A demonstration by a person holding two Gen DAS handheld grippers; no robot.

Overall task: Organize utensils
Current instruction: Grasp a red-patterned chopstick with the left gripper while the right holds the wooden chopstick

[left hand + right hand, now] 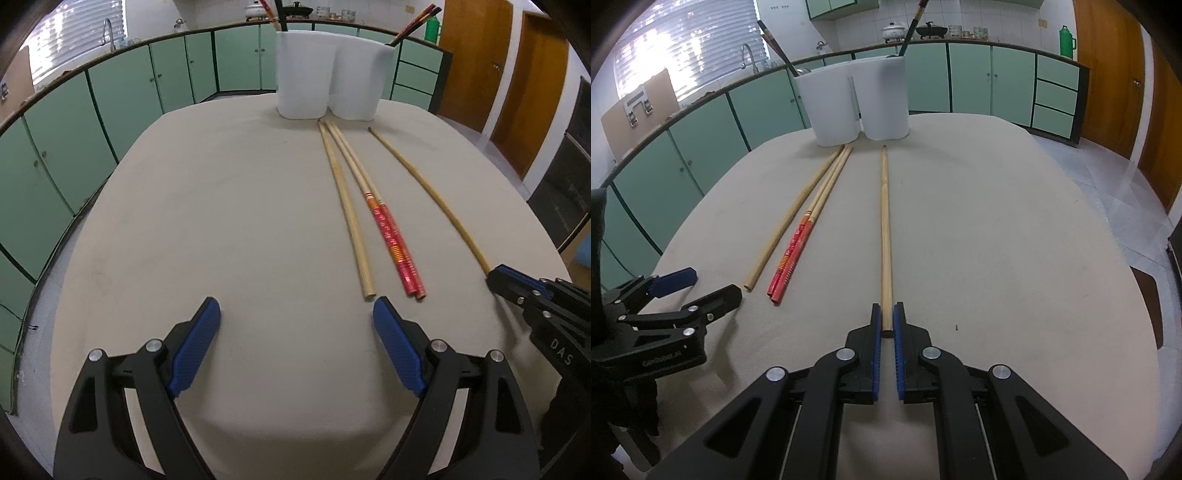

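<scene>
On the beige table, my right gripper (885, 314) is shut on the near end of a plain wooden chopstick (885, 229) that still lies along the tabletop. In the left wrist view the same stick (424, 188) runs into the right gripper (496, 275). To its left lie a pair of red-handled chopsticks (391, 236) (798, 240) and another plain wooden chopstick (349, 218) (790, 218). My left gripper (295, 310) hovers open over bare table just left of these, holding nothing. Two white holder cups (325, 74) (855, 103) stand at the far end with dark chopsticks in them.
Green cabinets with a counter (147, 74) curve behind the table, carrying a faucet, pots and a green bottle (1067, 40). Wooden doors (509, 74) stand at the right. The table's edge (1137, 258) drops off to a tiled floor on the right.
</scene>
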